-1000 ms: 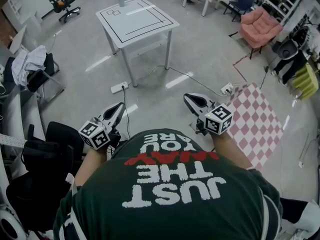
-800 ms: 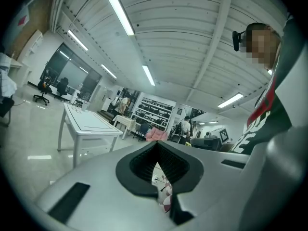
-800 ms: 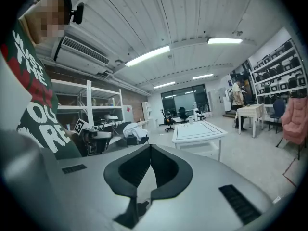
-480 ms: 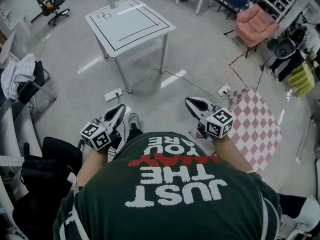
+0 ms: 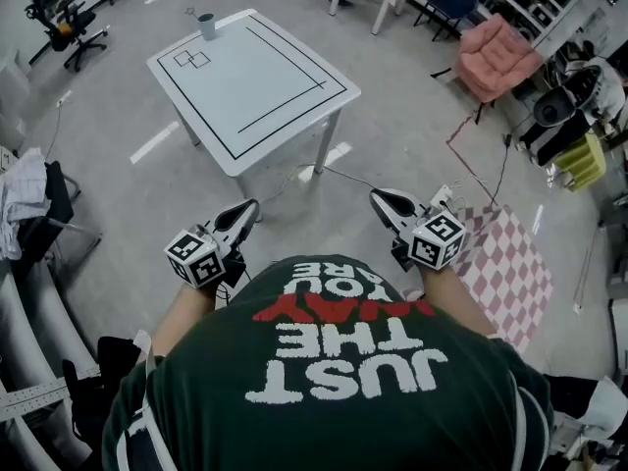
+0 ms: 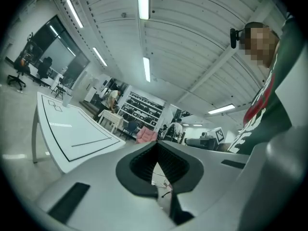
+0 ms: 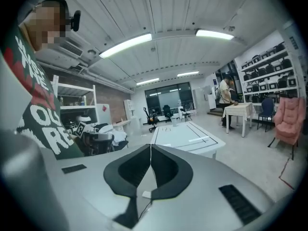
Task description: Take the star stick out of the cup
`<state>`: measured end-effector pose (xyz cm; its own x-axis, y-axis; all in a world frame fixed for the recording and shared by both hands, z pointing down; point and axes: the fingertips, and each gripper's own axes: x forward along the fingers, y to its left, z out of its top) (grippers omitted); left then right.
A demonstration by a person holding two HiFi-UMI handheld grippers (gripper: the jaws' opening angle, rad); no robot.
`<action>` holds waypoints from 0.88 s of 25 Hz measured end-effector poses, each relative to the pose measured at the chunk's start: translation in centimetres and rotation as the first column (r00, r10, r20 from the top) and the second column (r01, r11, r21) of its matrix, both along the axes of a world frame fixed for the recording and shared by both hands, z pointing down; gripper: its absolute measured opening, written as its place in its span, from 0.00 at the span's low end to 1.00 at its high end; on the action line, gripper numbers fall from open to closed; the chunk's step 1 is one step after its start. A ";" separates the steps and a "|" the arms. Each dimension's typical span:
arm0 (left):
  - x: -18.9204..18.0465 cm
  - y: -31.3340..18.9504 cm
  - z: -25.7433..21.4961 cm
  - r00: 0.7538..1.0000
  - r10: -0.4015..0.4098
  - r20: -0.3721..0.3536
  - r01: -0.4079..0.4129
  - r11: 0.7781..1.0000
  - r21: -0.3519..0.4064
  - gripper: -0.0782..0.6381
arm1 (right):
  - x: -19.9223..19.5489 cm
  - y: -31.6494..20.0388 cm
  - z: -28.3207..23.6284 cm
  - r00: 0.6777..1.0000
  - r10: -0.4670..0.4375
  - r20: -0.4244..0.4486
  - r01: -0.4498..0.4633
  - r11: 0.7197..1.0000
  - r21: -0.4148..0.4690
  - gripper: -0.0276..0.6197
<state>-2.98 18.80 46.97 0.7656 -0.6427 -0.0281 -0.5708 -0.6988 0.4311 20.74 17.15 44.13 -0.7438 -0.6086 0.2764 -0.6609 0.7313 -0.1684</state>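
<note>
Nothing is done yet. The cup [image 5: 206,26] stands on the far corner of the table [image 5: 257,81], with what looks like the star stick [image 5: 190,12] poking out of it, and the left gripper [image 5: 247,207] and right gripper [image 5: 377,197] are well short of the table. Only the gripper views show both pairs of jaws pressed together and empty, and only the head view shows the bare floor in front of the table.

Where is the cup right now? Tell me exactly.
In the head view the cup stands at the upper left, on the far corner of the white table, beside the two small outlined squares.
</note>
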 end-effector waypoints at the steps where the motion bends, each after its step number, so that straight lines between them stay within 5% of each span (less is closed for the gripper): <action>1: -1.3 -2.0 -0.3 1.000 0.002 0.002 -0.002 1.000 0.001 0.12 | -1.3 -2.1 -0.6 1.000 0.003 0.004 -0.003 1.000 0.007 0.09; 9: -9.0 -13.6 -1.3 0.999 -0.042 -0.018 0.042 0.999 0.002 0.12 | -8.2 -13.5 -1.8 0.999 -0.033 -0.018 0.033 0.999 0.012 0.09; 22: -12.7 -25.0 -0.4 0.976 -0.218 0.010 0.218 0.976 -0.013 0.12 | -12.6 -30.1 0.3 0.977 -0.214 -0.001 0.214 0.976 -0.023 0.09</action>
<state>-15.67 -6.18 46.53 0.6070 -0.7946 -0.0124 -0.7126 -0.5511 0.4343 8.12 -12.95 44.39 -0.8553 -0.4286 0.2911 -0.4898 0.8520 -0.1847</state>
